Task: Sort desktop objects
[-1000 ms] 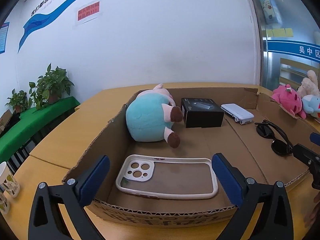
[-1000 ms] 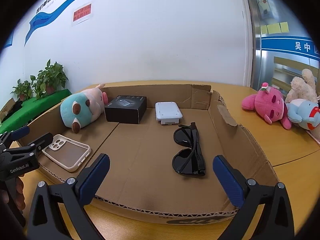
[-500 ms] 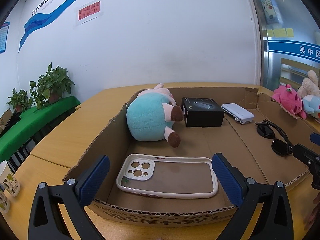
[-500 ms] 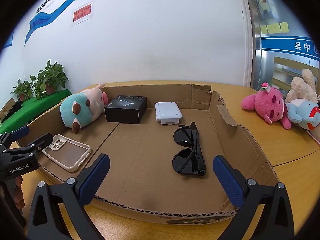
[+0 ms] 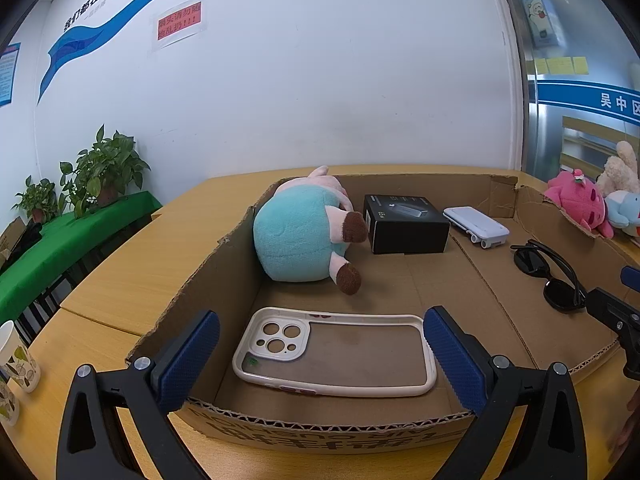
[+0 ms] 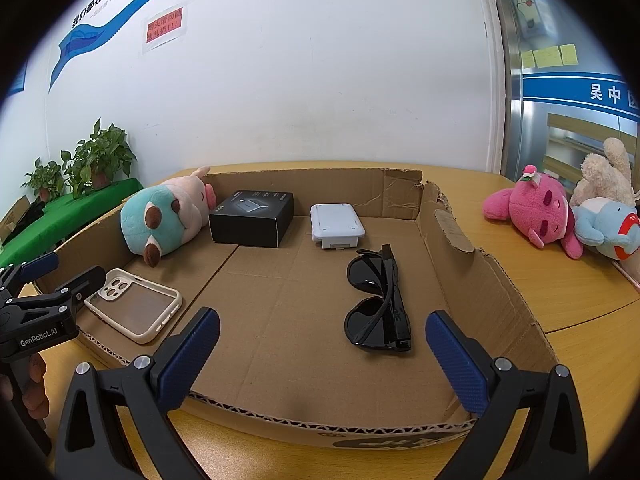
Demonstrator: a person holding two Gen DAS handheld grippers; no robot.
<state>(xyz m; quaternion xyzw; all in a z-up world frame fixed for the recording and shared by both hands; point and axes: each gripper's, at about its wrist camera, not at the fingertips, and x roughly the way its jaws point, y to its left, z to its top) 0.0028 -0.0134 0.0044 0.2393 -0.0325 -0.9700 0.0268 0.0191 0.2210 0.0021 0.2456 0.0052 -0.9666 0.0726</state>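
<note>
no visible change, scene unmoved

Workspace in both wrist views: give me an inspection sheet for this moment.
Surface: wooden table, carrying a shallow cardboard tray.
Job's things: in the tray, teal-and-pink plush toy, black box, white flat device, black sunglasses, cream phone case.
Clutter: pink plush, beige and blue plush beside it; paper cup.
Grippers: left tool open, empty; right tool open, empty.
Cables: nothing seen.
Surroundings: white wall, potted plants.
</note>
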